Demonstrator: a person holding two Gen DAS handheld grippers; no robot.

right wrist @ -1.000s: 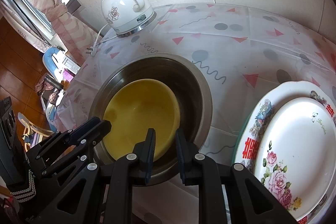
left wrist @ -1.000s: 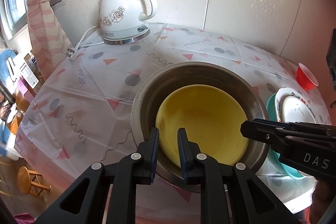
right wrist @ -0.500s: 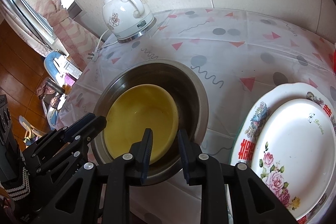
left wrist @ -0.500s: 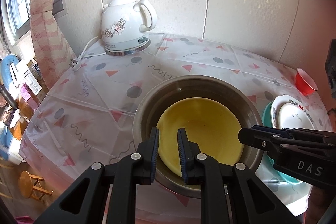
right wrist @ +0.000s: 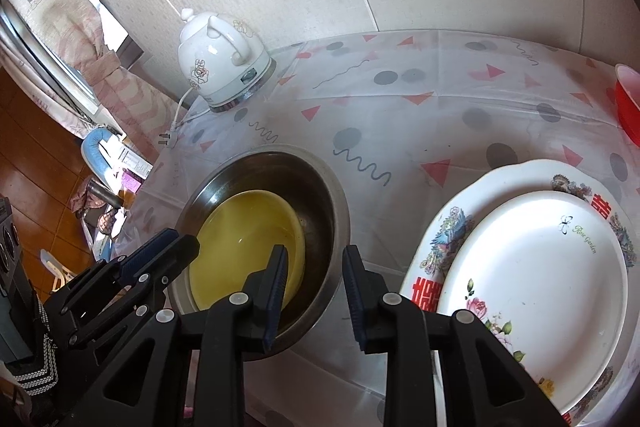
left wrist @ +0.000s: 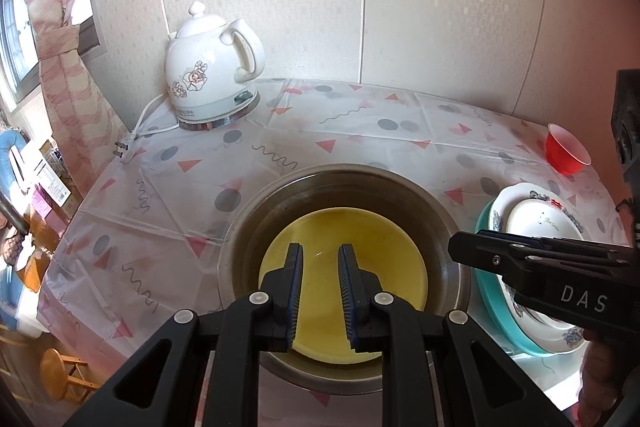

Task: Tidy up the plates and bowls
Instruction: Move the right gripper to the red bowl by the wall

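Note:
A yellow bowl (left wrist: 380, 247) (right wrist: 240, 239) lies inside a steel bowl (left wrist: 248, 227) (right wrist: 320, 195) near the table's front edge. My left gripper (left wrist: 320, 251) (right wrist: 176, 241) hovers above the yellow bowl's near side, jaws narrow and parallel with nothing between them. My right gripper (right wrist: 314, 253) (left wrist: 454, 247) hangs over the steel bowl's right rim. Its jaws are opening and the pads press on nothing. To the right, a plain white plate (right wrist: 536, 267) (left wrist: 540, 223) rests on a flowered plate (right wrist: 440, 239), which sits on a teal plate (left wrist: 486, 291).
A white kettle (left wrist: 208, 75) (right wrist: 216, 63) with cord and plug stands at the back left by the wall. A red bowl (left wrist: 566, 151) (right wrist: 628, 103) sits at the far right. The patterned cloth (left wrist: 360, 131) covers the table. A wooden stool (left wrist: 56, 367) stands below the table's left edge.
Both grippers have drawn back and up from the nested bowls, which now look smaller and lower. The right jaws have spread apart. The gap of the left jaws is unchanged.

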